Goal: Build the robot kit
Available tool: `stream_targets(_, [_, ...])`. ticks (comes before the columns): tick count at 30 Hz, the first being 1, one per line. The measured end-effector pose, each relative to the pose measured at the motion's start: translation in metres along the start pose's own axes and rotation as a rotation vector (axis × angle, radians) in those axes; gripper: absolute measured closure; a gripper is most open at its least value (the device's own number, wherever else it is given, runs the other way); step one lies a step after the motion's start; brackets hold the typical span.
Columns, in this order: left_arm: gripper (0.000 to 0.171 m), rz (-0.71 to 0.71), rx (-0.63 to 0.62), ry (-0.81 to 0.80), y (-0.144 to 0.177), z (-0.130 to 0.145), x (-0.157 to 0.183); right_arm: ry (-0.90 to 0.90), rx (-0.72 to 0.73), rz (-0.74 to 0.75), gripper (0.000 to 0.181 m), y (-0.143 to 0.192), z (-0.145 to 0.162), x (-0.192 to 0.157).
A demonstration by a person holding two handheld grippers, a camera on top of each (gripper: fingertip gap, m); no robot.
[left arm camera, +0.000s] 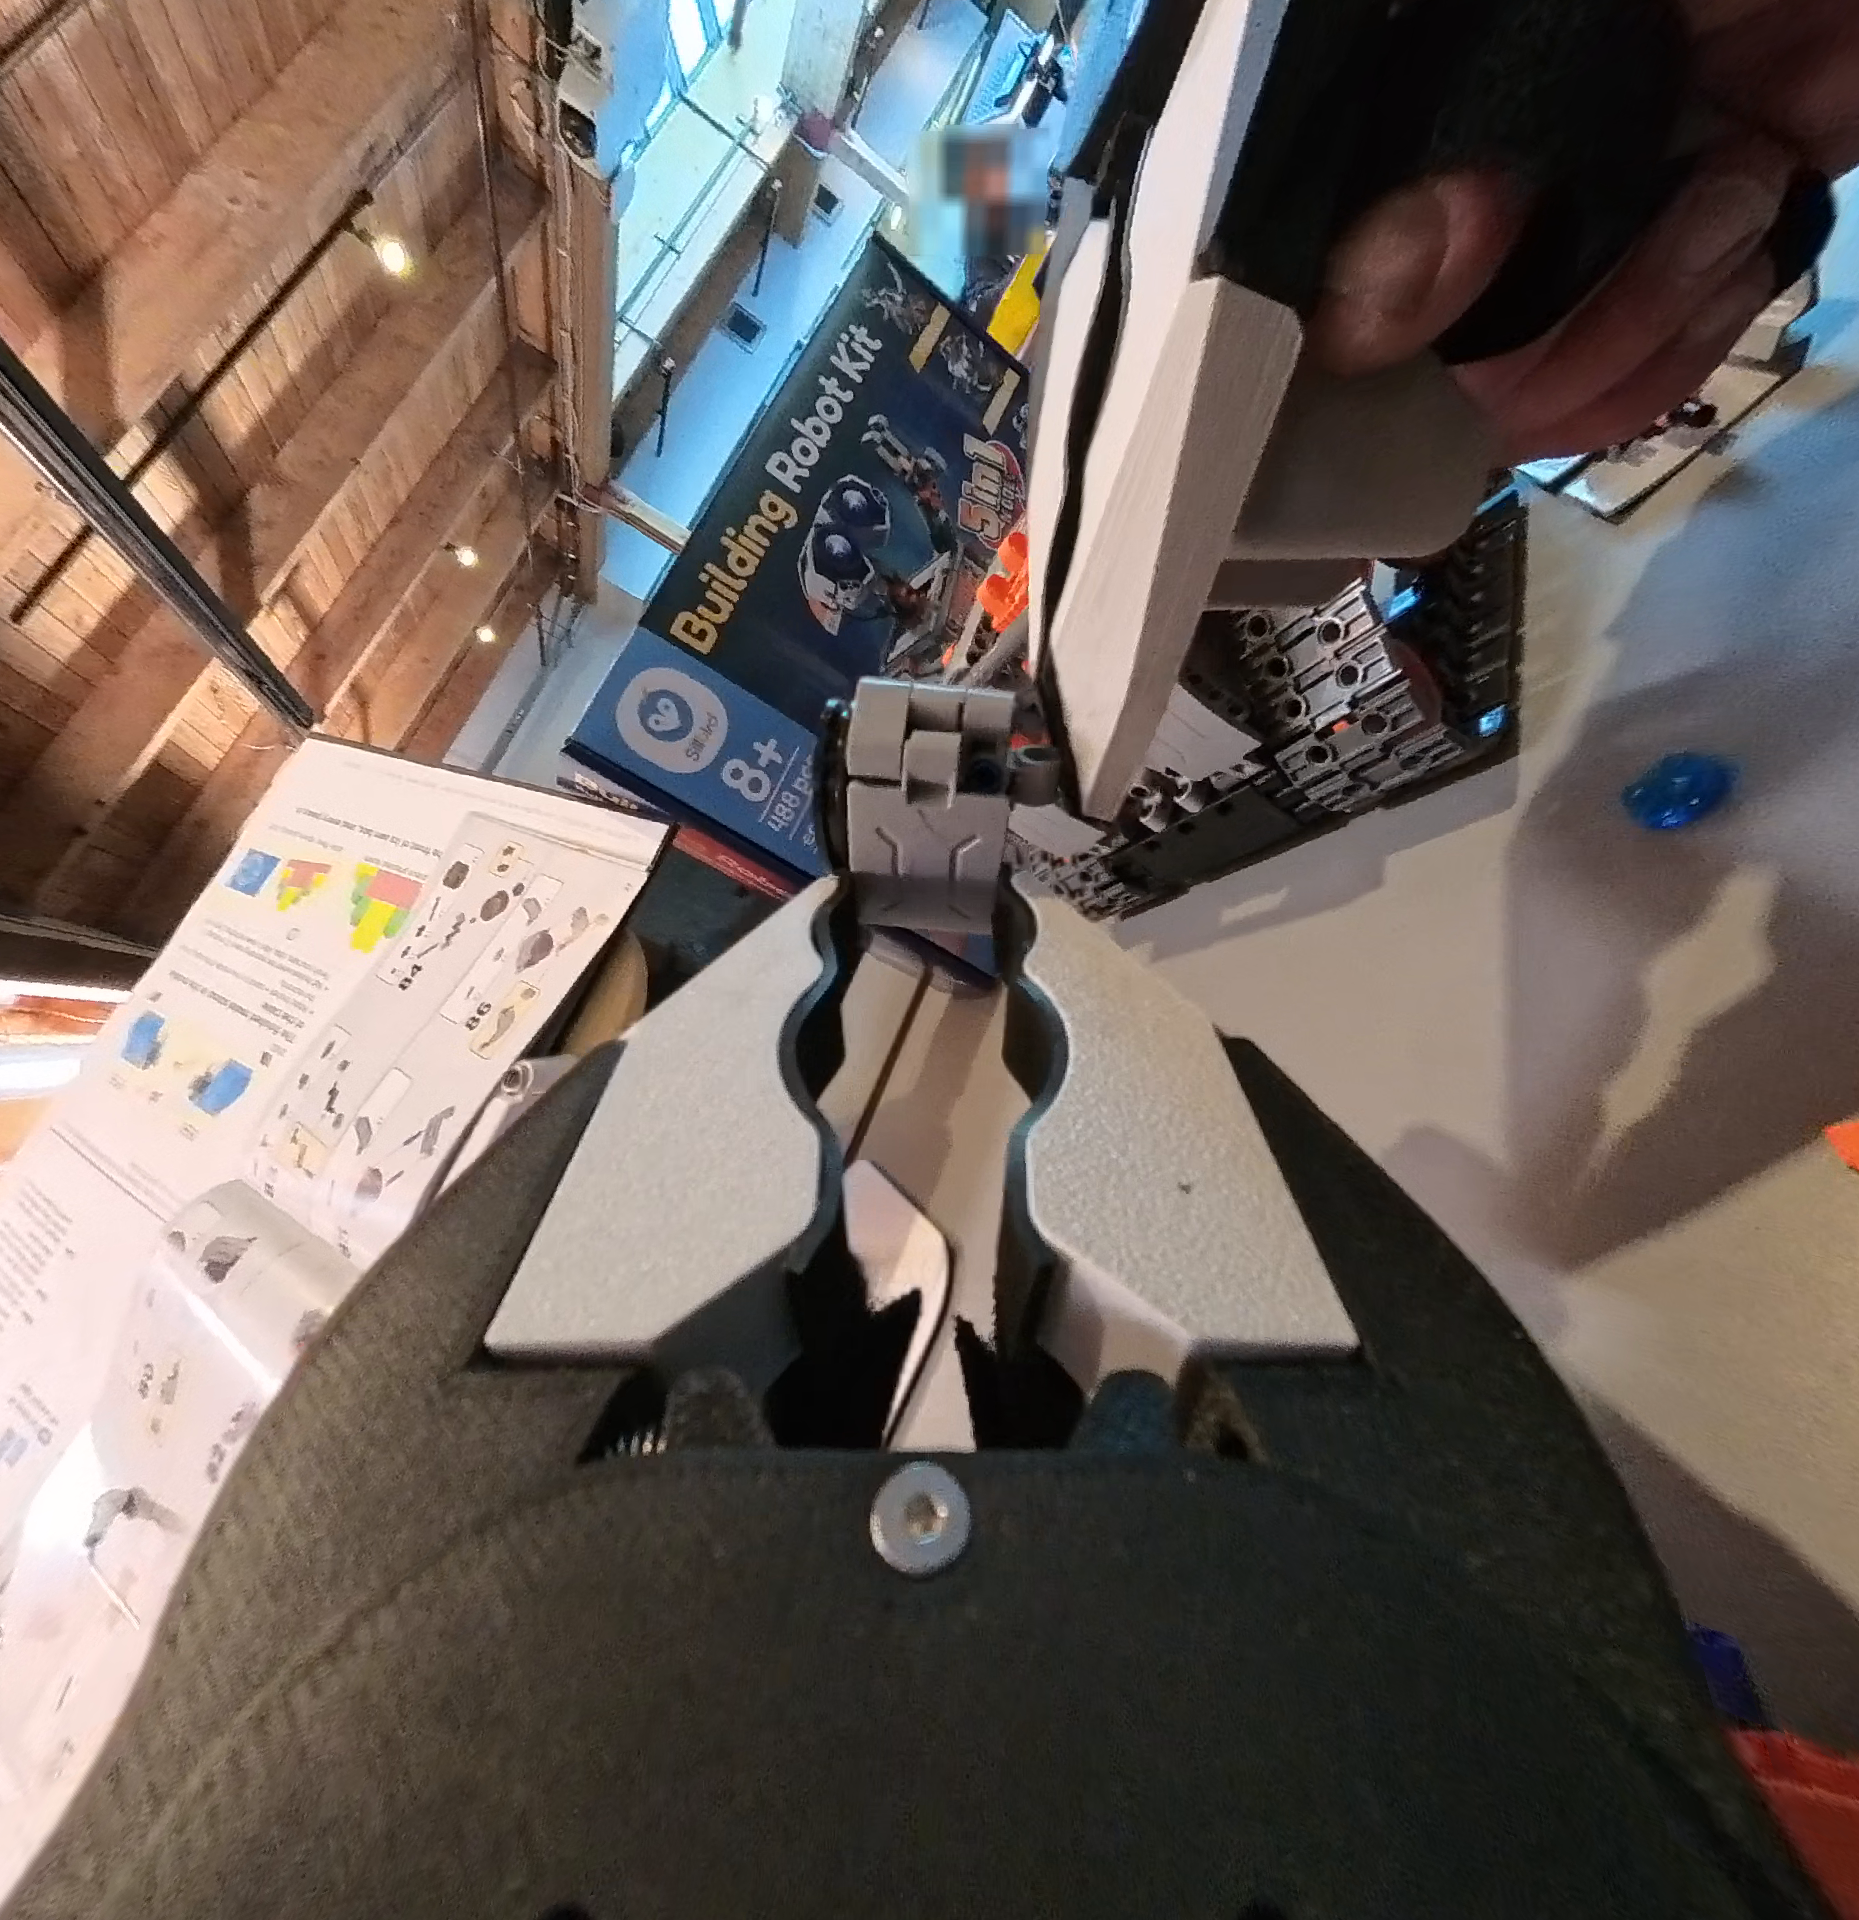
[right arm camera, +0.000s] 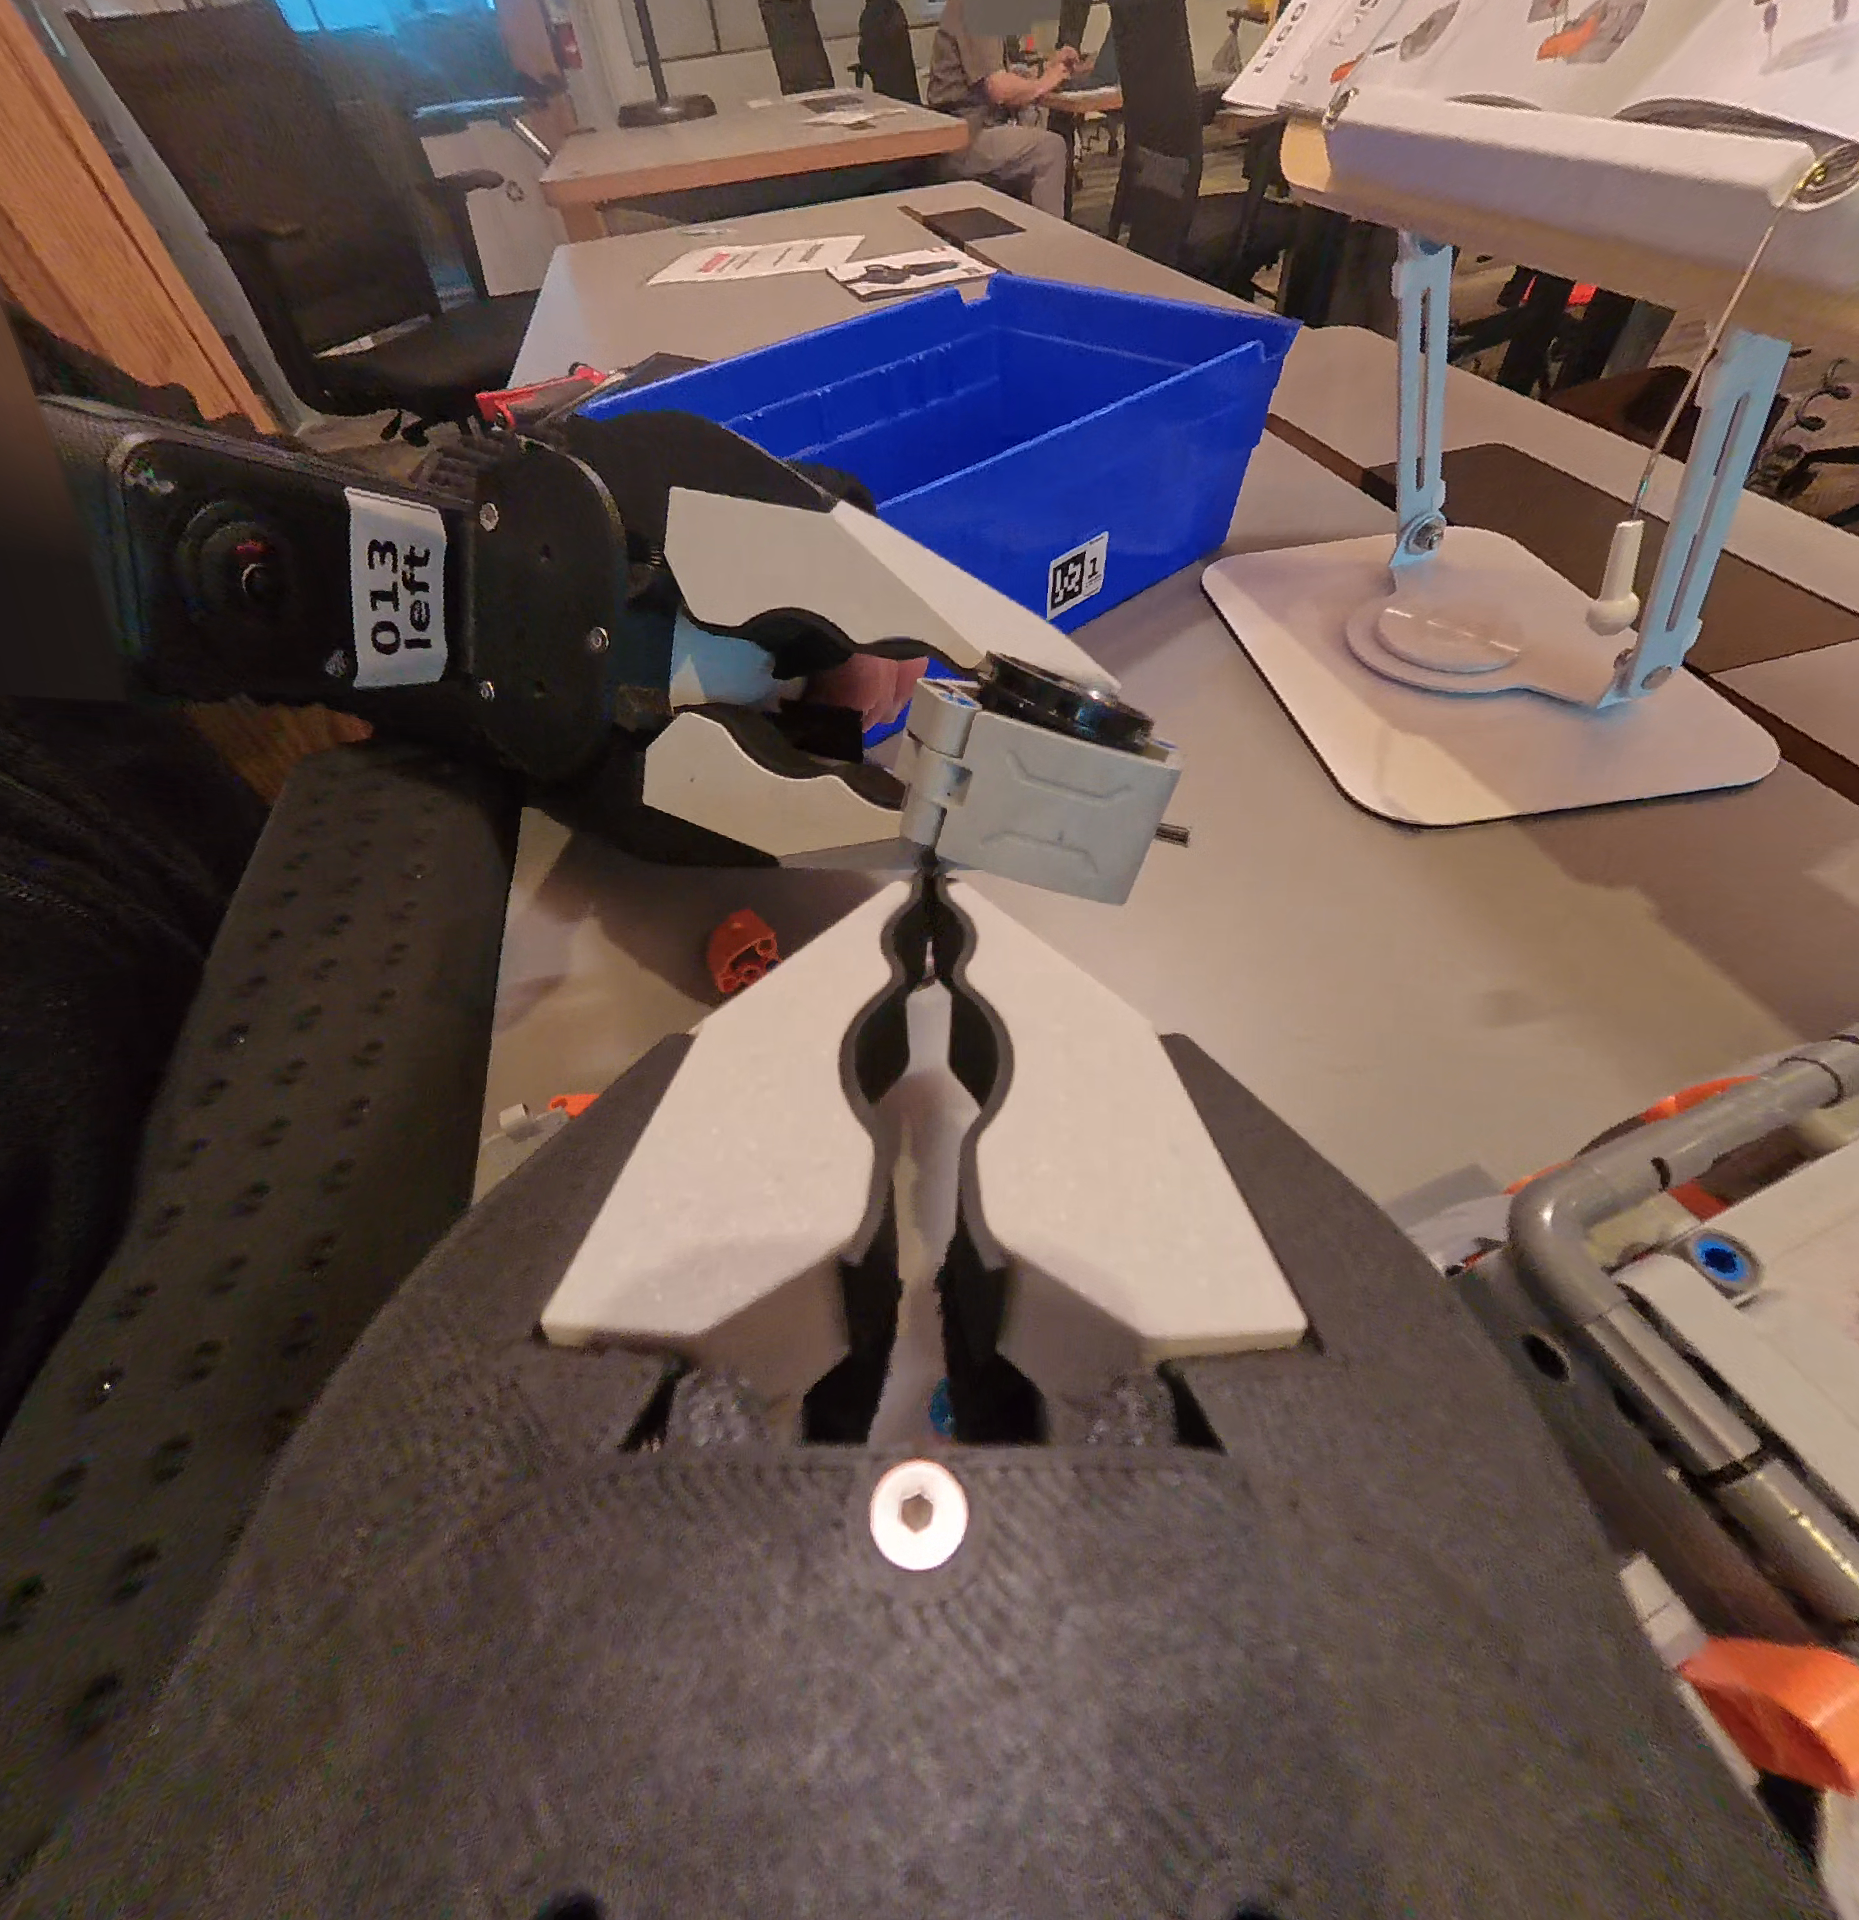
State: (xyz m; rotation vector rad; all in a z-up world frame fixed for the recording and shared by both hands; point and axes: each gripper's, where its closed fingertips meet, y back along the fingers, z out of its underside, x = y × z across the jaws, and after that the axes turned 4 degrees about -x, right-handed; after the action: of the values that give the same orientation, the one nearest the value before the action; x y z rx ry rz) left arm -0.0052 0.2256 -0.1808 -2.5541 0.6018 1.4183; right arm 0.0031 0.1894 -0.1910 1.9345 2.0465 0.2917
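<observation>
Left gripper (right arm camera: 966, 748) clamped grey block assembly (right arm camera: 1039, 795), held above table (right arm camera: 1320, 935). Right gripper (right arm camera: 930, 894) nearly closed on thin dark pin at assembly's underside; whether gripped, could not tell. Advice: keep assembly steady, align pin squarely, push gently.

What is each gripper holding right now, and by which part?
The left gripper clamps the grey motor block at its hinged end. The right gripper is pinched on something small beneath the block; what it is cannot be told.

Grey table (right arm camera: 1320, 966), blue bin (right arm camera: 1008, 436), white stand (right arm camera: 1476, 717)
</observation>
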Motion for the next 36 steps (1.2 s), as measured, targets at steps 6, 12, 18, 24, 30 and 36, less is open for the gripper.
stream_targets(6, [0.149,0.039,0.008,0.053,0.000,0.001,0.002,0.024,0.014,0.037,0.181,0.005,-0.002,0.006])
stream_targets(12, [0.148,0.207,-0.005,0.351,-0.007,0.009,0.008,0.069,0.039,0.131,0.175,0.015,-0.011,0.016])
stream_targets(18, [0.148,0.426,0.035,0.632,-0.008,0.006,0.017,0.205,0.010,0.324,0.152,0.021,-0.015,0.030])
stream_targets(24, [0.149,0.643,0.128,0.801,-0.002,-0.006,0.032,0.157,-0.014,0.237,0.153,0.016,-0.007,0.026])
stream_targets(30, [0.148,0.875,0.197,1.075,0.005,-0.018,0.034,-0.008,0.057,0.087,0.160,0.023,-0.010,0.022])
stream_targets(36, [0.148,0.938,0.193,1.154,0.006,-0.019,0.036,-0.021,0.056,0.084,0.161,0.024,-0.010,0.022])
